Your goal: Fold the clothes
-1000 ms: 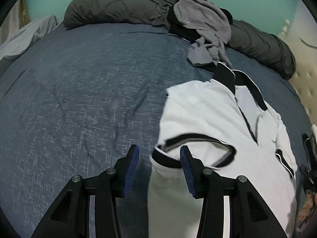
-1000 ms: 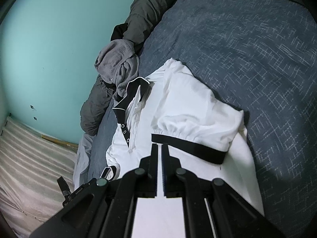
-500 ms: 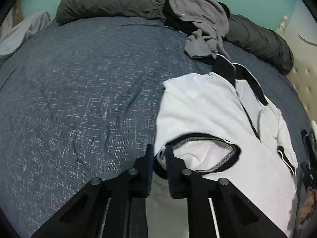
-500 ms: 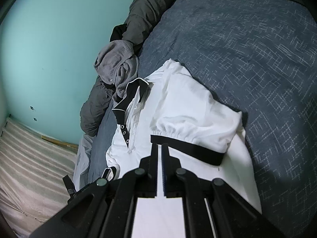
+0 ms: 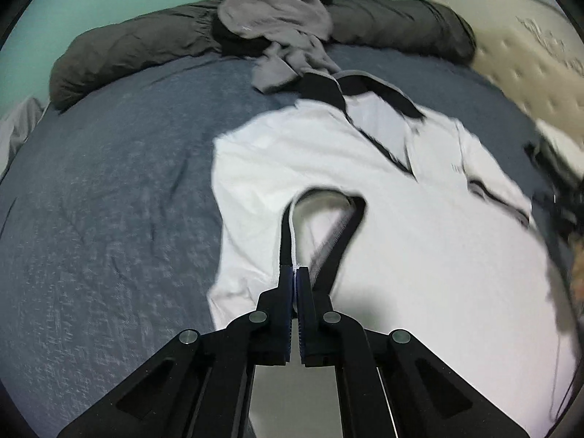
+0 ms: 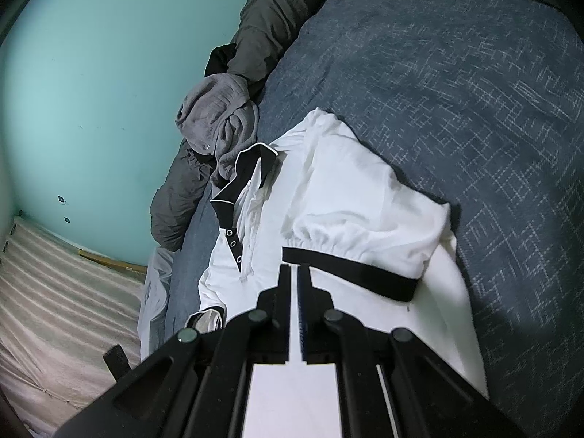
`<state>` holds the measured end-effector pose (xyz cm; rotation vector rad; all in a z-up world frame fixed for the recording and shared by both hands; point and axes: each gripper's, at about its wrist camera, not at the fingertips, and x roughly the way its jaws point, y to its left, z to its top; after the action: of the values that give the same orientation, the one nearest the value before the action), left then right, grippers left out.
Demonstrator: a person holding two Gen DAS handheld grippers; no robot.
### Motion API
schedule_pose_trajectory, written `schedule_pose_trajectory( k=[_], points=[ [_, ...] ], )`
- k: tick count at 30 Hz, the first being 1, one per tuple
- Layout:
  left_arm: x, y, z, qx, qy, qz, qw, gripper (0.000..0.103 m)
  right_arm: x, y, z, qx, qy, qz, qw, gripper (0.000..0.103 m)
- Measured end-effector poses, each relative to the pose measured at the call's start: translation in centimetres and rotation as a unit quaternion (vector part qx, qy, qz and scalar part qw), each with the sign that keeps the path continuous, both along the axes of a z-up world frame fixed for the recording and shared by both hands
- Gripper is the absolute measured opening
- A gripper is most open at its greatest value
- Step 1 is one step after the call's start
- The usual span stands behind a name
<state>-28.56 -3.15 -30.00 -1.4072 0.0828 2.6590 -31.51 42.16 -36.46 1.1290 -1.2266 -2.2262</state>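
Note:
A white polo shirt (image 5: 419, 226) with black collar and black sleeve cuffs lies on the dark blue bed. My left gripper (image 5: 295, 273) is shut on the black cuff (image 5: 288, 230) of one sleeve and lifts it up off the shirt. In the right wrist view the same shirt (image 6: 350, 197) shows with its collar (image 6: 241, 179) far from me. My right gripper (image 6: 295, 273) is shut just before the other black cuff (image 6: 350, 273), over white shirt cloth; whether cloth is pinched between the pads is hidden.
A grey garment (image 5: 277, 33) lies bunched at the far side by the shirt collar, on a long dark grey rolled duvet (image 5: 138, 51). The blue bedspread (image 5: 109, 219) spreads to the left. A cream headboard (image 5: 529, 69) stands at right. A teal wall (image 6: 91, 73) is behind.
My left gripper went from open beside the sleeve cuff to shut on it, then pulled the cuff up and inward. My right gripper stayed shut and still.

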Motion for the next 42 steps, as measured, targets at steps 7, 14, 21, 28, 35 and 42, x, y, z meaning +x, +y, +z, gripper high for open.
schedule_pose_trajectory(
  k=[7,14,21,28,35,42],
  points=[
    [0.9,0.8,-2.3,-0.03,-0.037,-0.019,0.9987,0.003,0.2,-0.3,0.1,0.001,0.002,0.005,1.0,0.004],
    [1.3,-2.5,0.1,0.015,0.011,0.039,0.9991,0.003,0.2,-0.6,0.3,0.006,0.003,0.008,1.0,0.004],
    [1.0,-7.9,-1.5,0.105,0.026,0.124,0.9863,0.022,0.4,-3.3,1.2,0.015,0.016,0.047,0.999,0.004],
    [1.0,-10.3,-4.3,0.21,0.027,0.136,0.9679,0.022,-0.3,-11.2,1.4,0.02,0.003,0.14,0.99,0.029],
    [0.9,-11.9,-6.1,0.284,0.029,0.143,0.9478,0.022,-4.7,-21.2,2.9,0.048,-0.009,0.208,0.977,0.034],
    [0.9,-12.1,-7.0,0.305,0.023,0.135,0.9425,0.022,-8.2,-27.6,2.8,0.113,-0.027,0.226,0.967,0.042]
  ],
)
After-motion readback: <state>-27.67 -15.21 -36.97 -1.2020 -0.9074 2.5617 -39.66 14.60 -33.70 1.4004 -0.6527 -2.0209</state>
